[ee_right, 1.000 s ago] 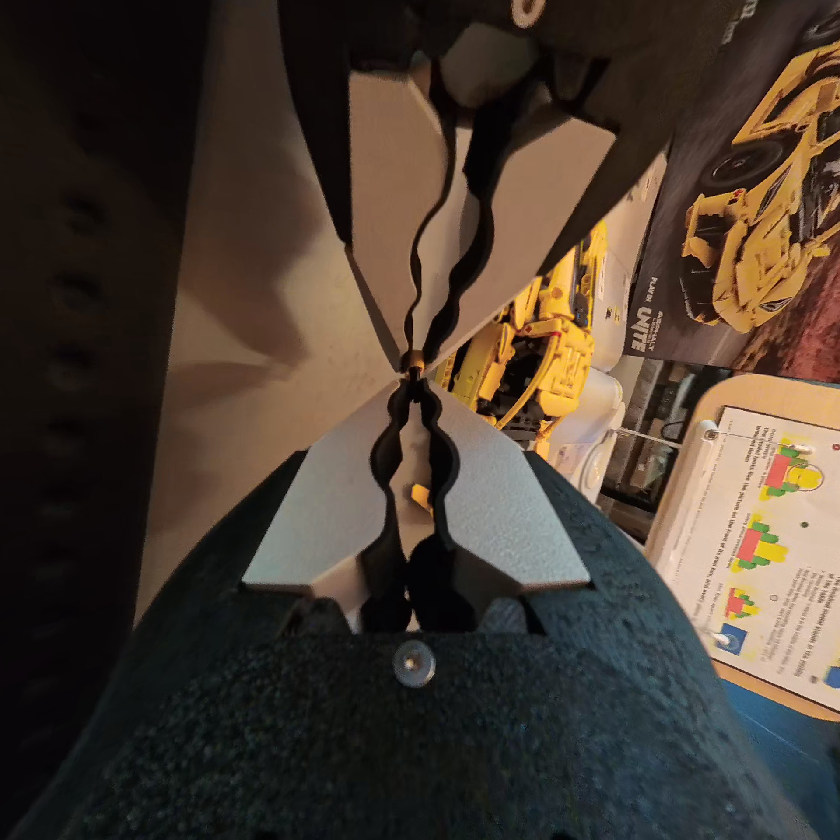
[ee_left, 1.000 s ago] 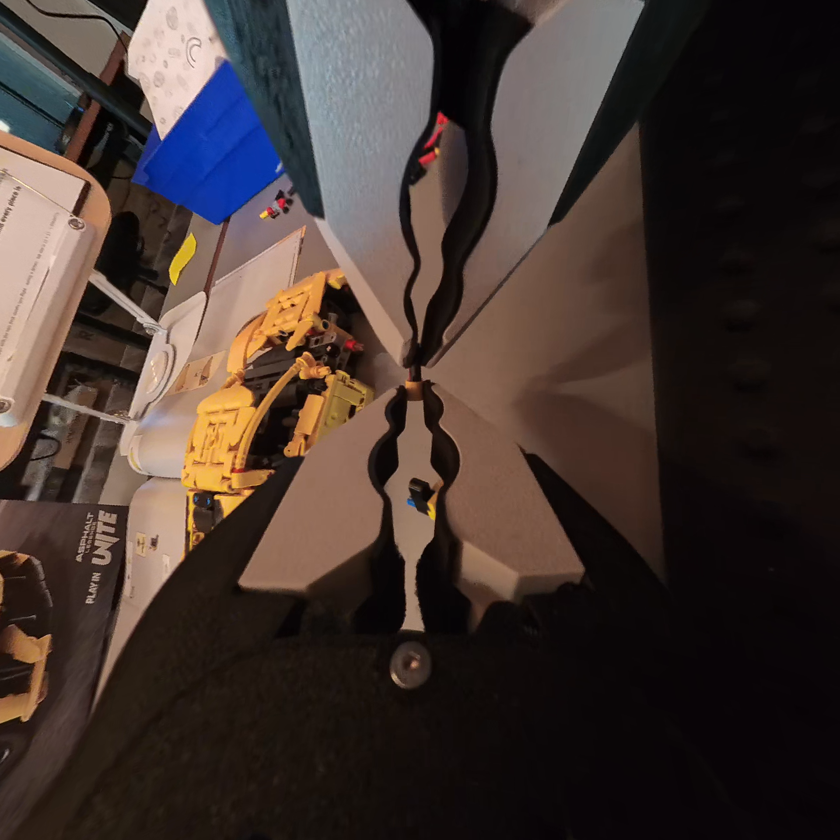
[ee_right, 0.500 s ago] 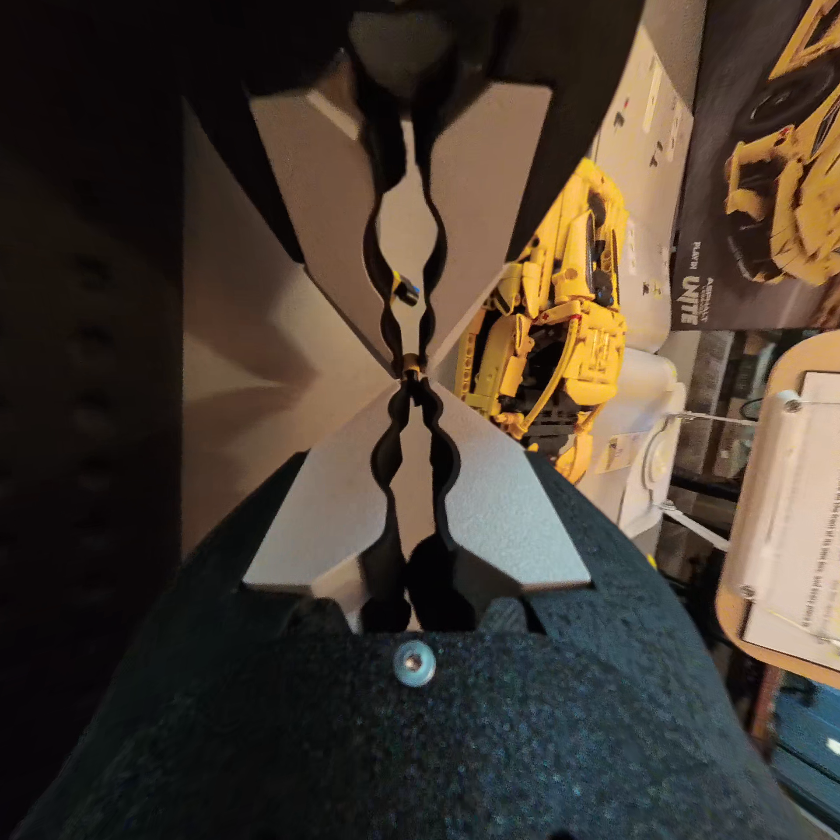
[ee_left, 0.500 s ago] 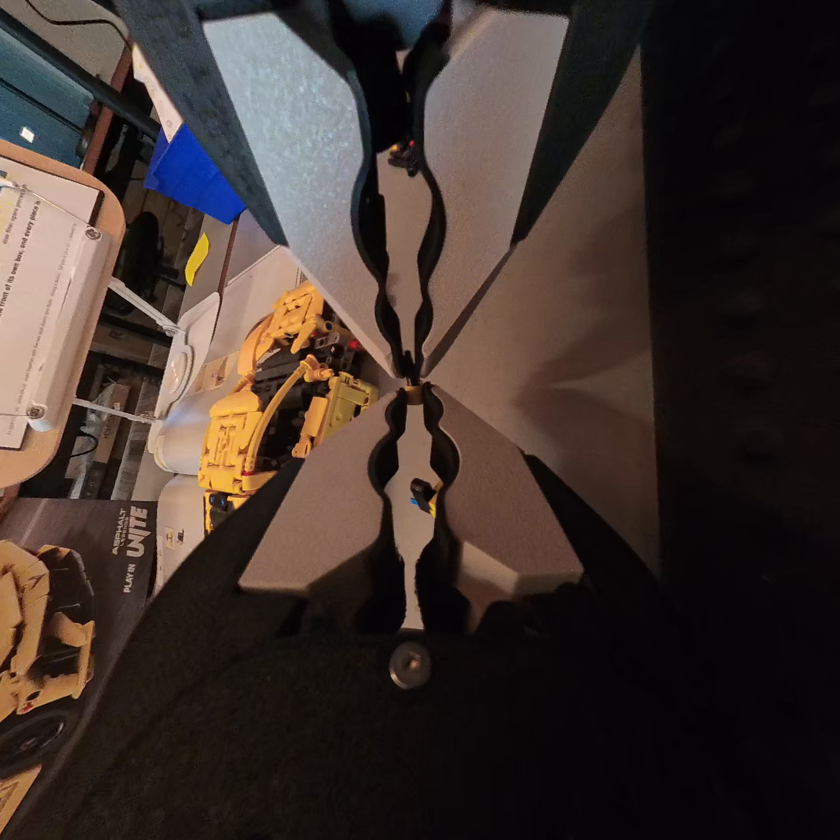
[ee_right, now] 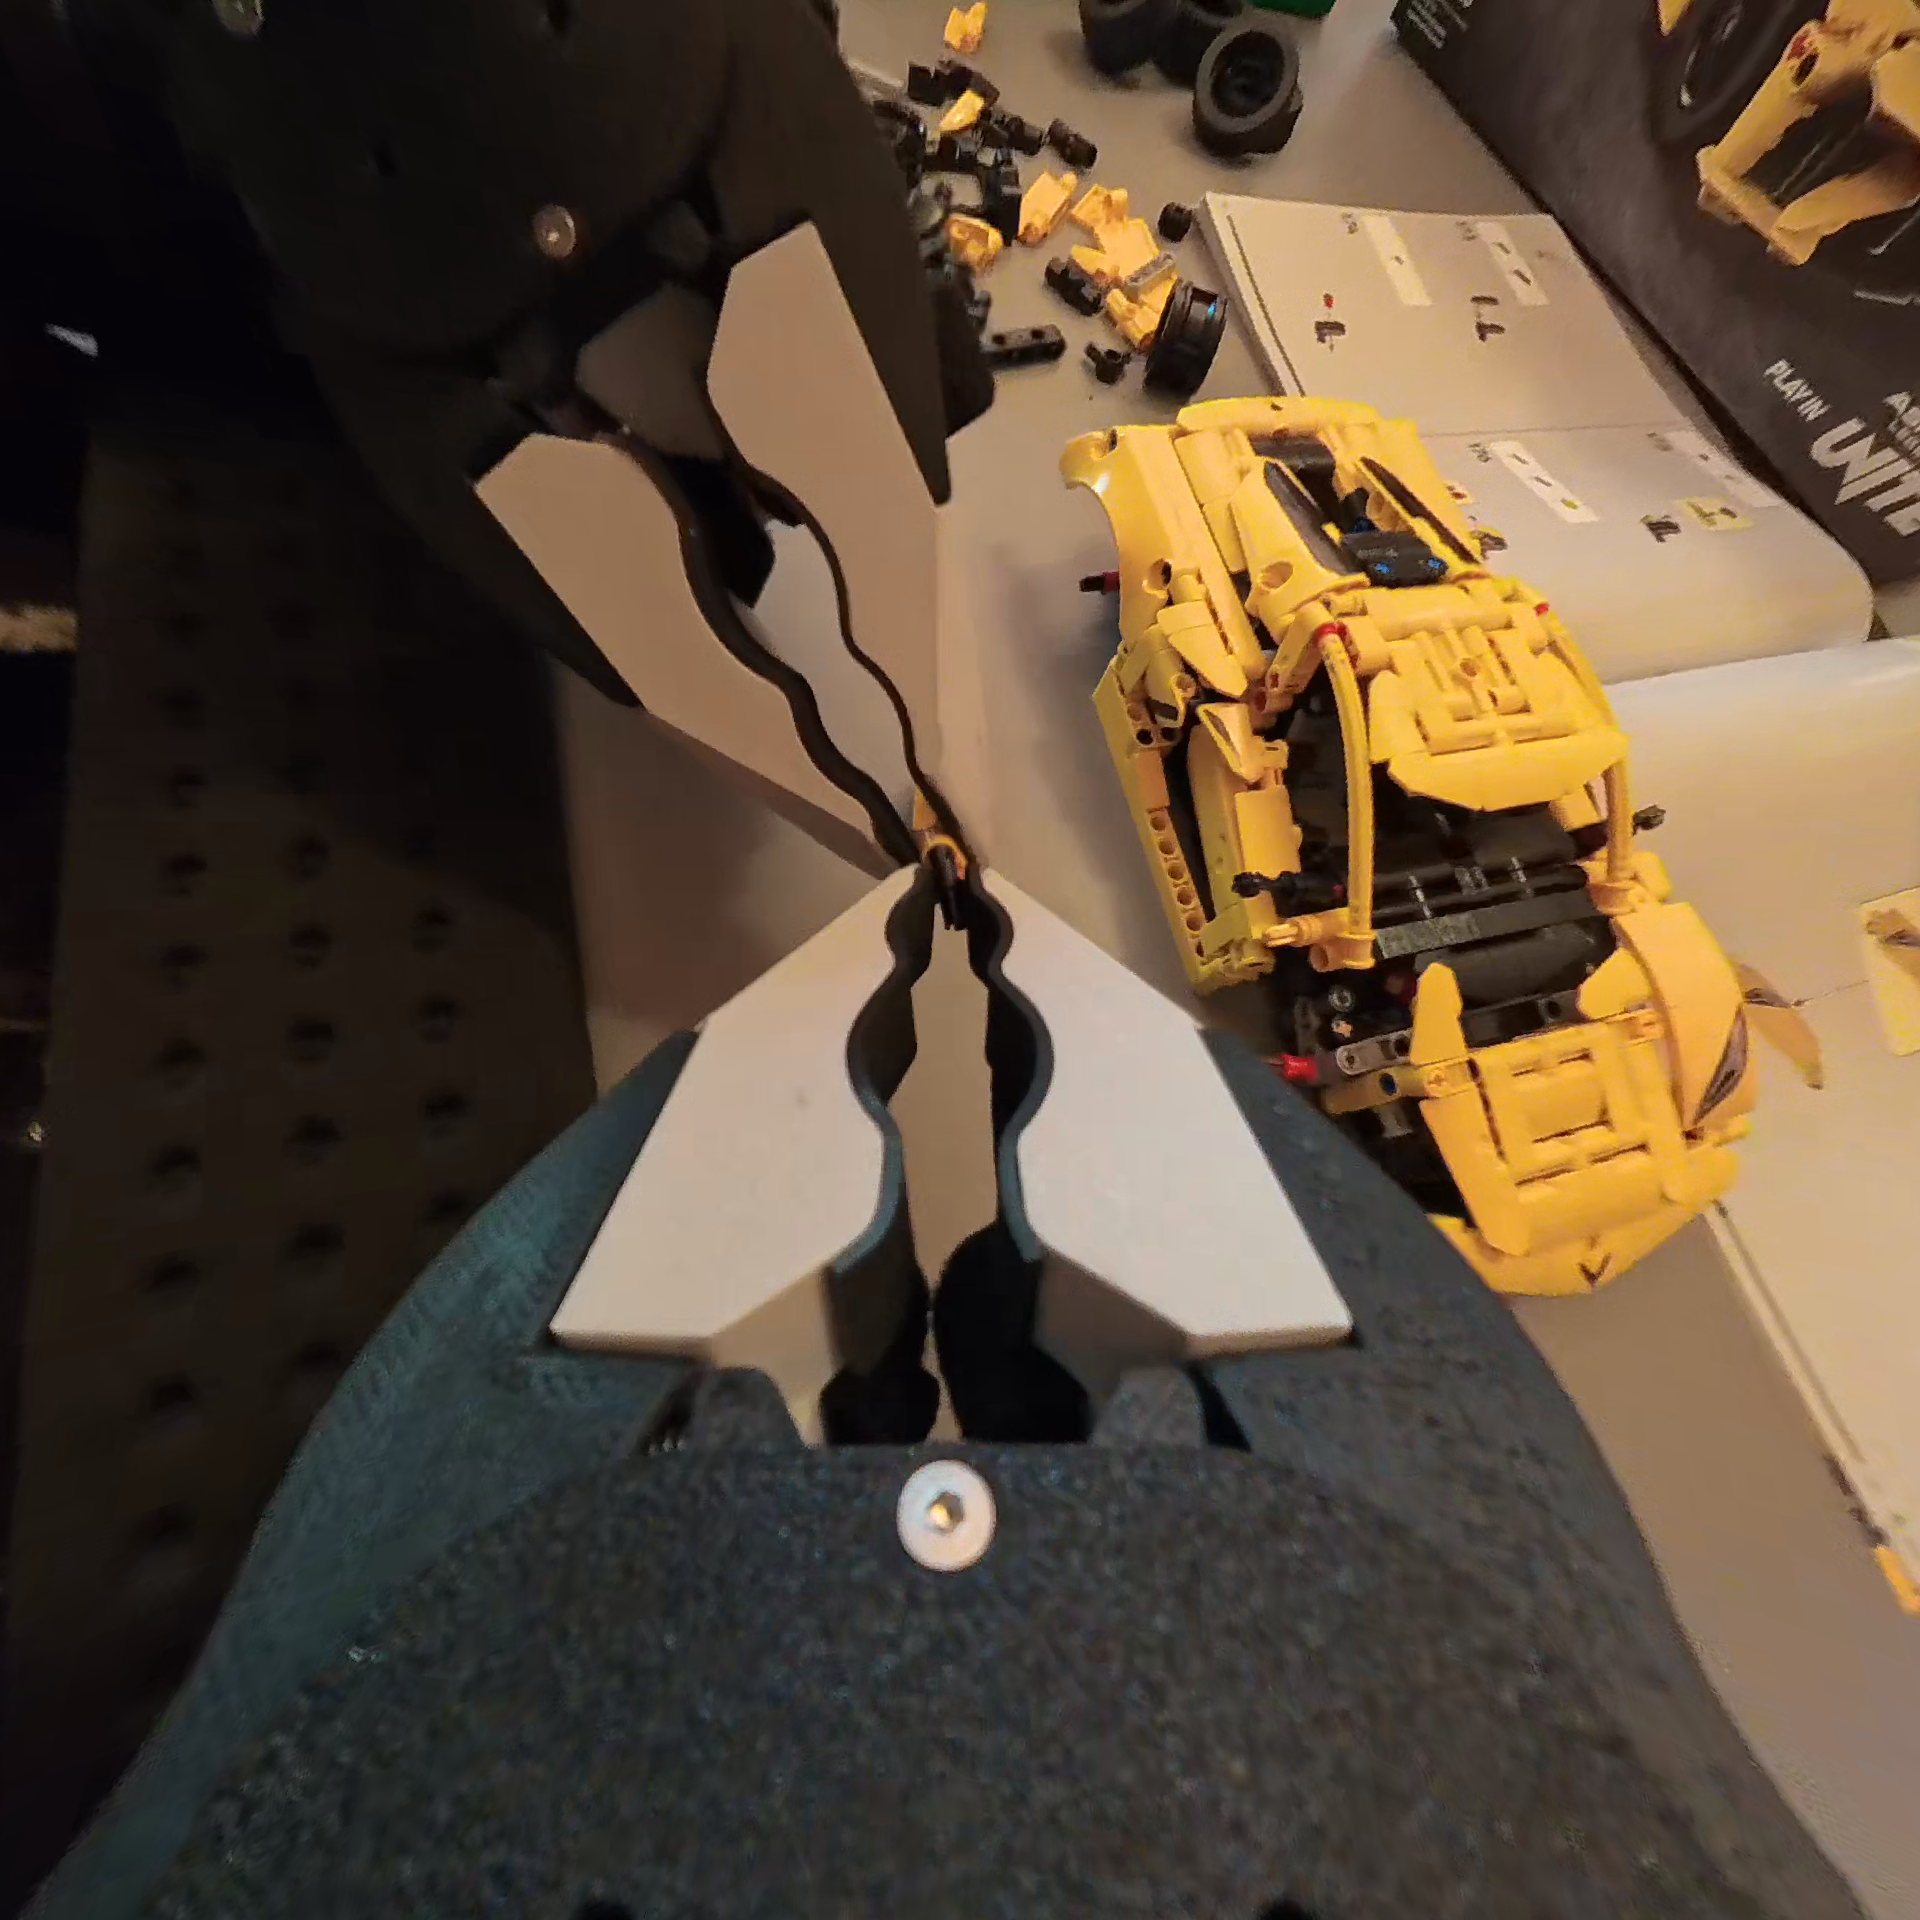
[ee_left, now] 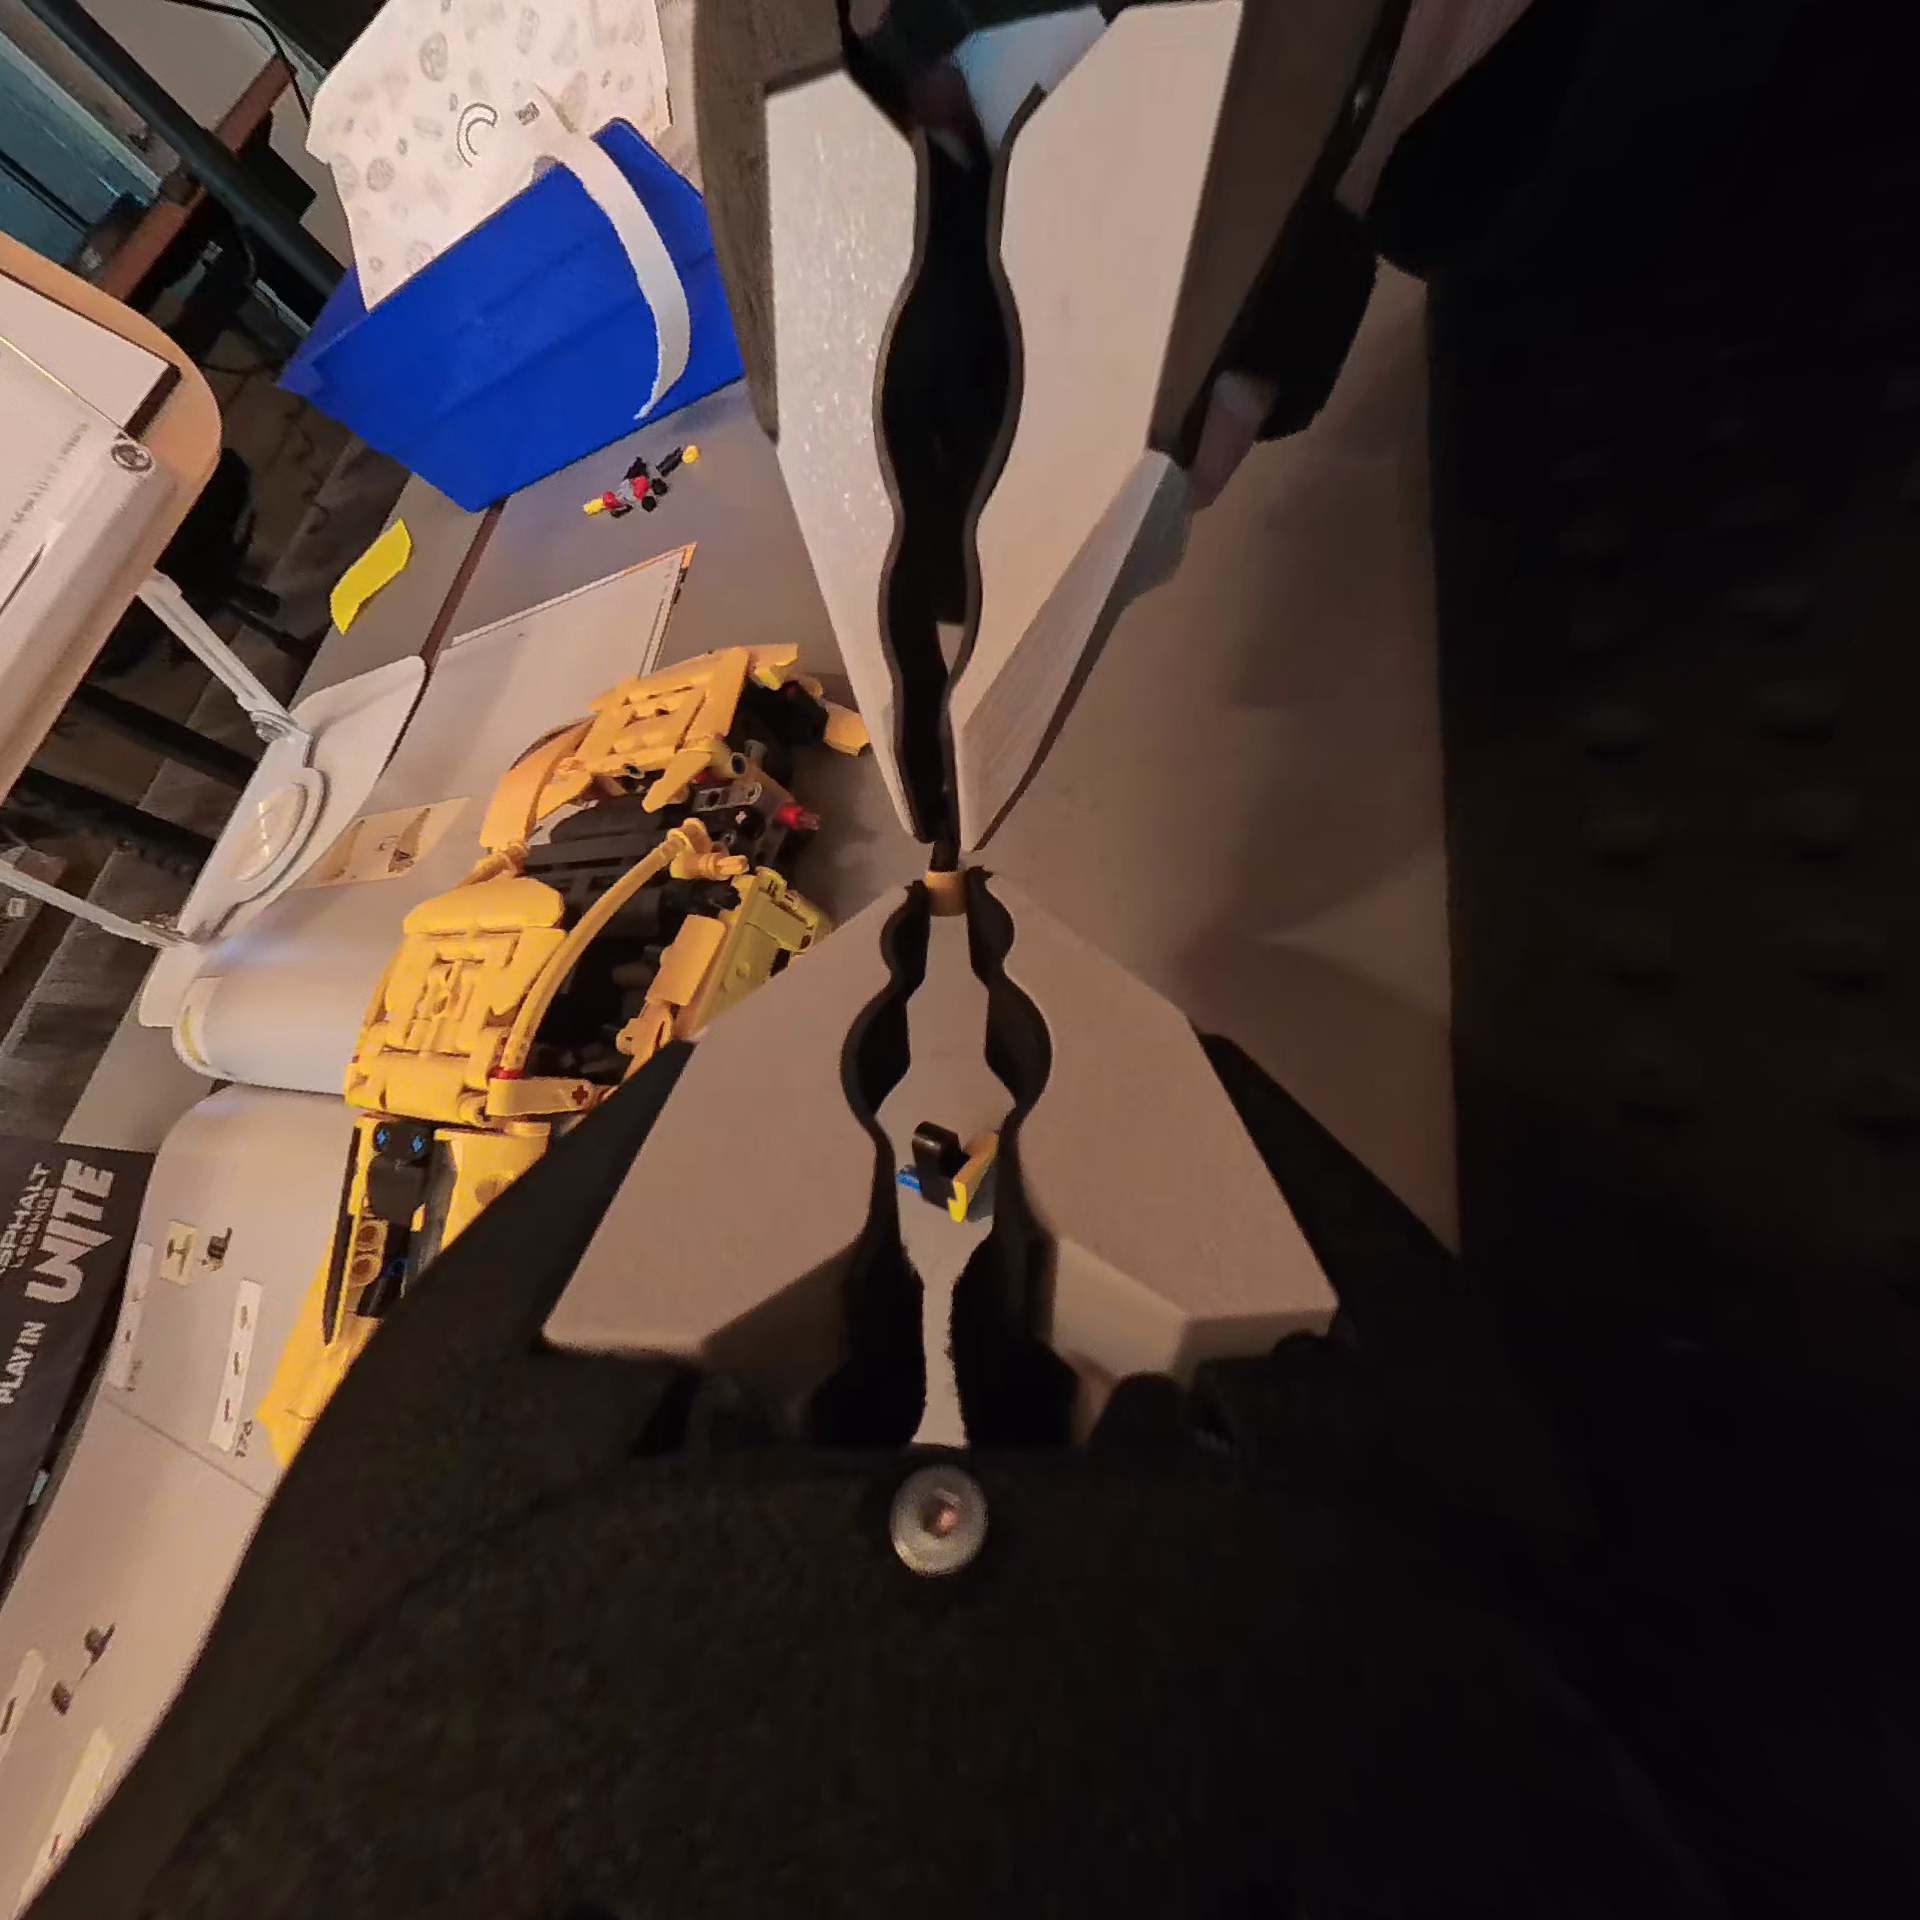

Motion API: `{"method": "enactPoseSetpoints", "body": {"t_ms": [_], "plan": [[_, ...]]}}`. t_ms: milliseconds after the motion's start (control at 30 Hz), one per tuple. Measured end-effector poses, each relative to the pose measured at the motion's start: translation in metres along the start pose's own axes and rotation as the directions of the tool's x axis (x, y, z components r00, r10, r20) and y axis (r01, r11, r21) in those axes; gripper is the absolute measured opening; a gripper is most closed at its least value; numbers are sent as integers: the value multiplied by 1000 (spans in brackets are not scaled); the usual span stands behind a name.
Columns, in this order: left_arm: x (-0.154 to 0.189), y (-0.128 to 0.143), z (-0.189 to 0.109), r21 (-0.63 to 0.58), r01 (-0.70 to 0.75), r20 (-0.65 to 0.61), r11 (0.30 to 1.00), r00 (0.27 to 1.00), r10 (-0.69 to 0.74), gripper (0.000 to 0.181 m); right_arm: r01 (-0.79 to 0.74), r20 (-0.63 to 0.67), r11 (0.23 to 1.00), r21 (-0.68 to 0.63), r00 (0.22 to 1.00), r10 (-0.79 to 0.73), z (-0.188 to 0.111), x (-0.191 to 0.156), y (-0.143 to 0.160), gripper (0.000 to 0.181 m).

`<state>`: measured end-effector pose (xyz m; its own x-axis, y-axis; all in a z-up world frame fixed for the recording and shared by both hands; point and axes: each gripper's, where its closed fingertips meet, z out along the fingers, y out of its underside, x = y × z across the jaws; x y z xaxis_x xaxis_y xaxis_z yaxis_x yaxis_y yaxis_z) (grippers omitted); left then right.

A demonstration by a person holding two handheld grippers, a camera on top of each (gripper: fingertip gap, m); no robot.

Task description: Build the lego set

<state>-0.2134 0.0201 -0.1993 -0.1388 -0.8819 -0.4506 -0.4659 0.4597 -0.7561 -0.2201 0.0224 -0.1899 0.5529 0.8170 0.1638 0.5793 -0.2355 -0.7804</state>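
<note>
While both grippers meet tip to tip above the grey desk (ee_right: 665,831), the left gripper (ee_left: 943,896) with jaws pinched on a small tan ring piece (ee_left: 943,891) and the right gripper (ee_right: 943,883) with jaws clamped on a thin black pin (ee_right: 945,878), the views have swung since a moment ago to show the half-built yellow lego car (ee_right: 1382,831) lying beside them; the two parts look nearly mated.

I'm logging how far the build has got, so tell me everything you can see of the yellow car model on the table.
The yellow car model is a partly built sports car of plastic pieces: yellow body panels over a dark inner frame, with thin yellow curved hoses arching over its middle and small red and blue pins showing. The middle is open, exposing black beams. No wheels are visible on it. It lies on the grey table, partly on the open instruction booklet, with nothing gripping it.
</note>
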Motion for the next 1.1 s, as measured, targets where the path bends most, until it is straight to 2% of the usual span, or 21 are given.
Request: {"method": "enactPoseSetpoints", "body": {"t_ms": [133,233,267,433,533,633,733,967,1100], "plan": [[-2,-1,-1,21,47,-16,999,999,-47,6,-129,30,987,93,992,126,-4,3,-3,4],[-6,-8,-6,78,143,-48,987,989,-139,6,-295,152,934,199,951,269,-9,2,-8,4],[-8,-10,-8,93,167,-53,982,985,-162,7,-318,156,923,218,945,288,-10,4,-9,4],[-13,-14,-11,136,238,-79,962,970,-229,7,-250,107,943,218,967,232,-6,4,-9,4],[-15,-15,-13,146,248,-74,958,968,-240,7,-281,108,930,238,959,262,0,4,-8,4],[-22,-20,-18,191,282,-71,940,959,-274,7,-370,171,885,281,927,333,0,5,-13,4],[-25,-19,-20,201,331,-95,922,943,-318,7,-373,175,867,331,927,332,-7,9,-20,4],[-21,-19,-18,193,320,-107,928,947,-304,7,-233,80,920,316,973,219,-3,7,-18,4],[-16,-15,-14,164,288,-108,944,956,-273,7,-203,61,939,278,979,194,0,5,-11,4]]}}
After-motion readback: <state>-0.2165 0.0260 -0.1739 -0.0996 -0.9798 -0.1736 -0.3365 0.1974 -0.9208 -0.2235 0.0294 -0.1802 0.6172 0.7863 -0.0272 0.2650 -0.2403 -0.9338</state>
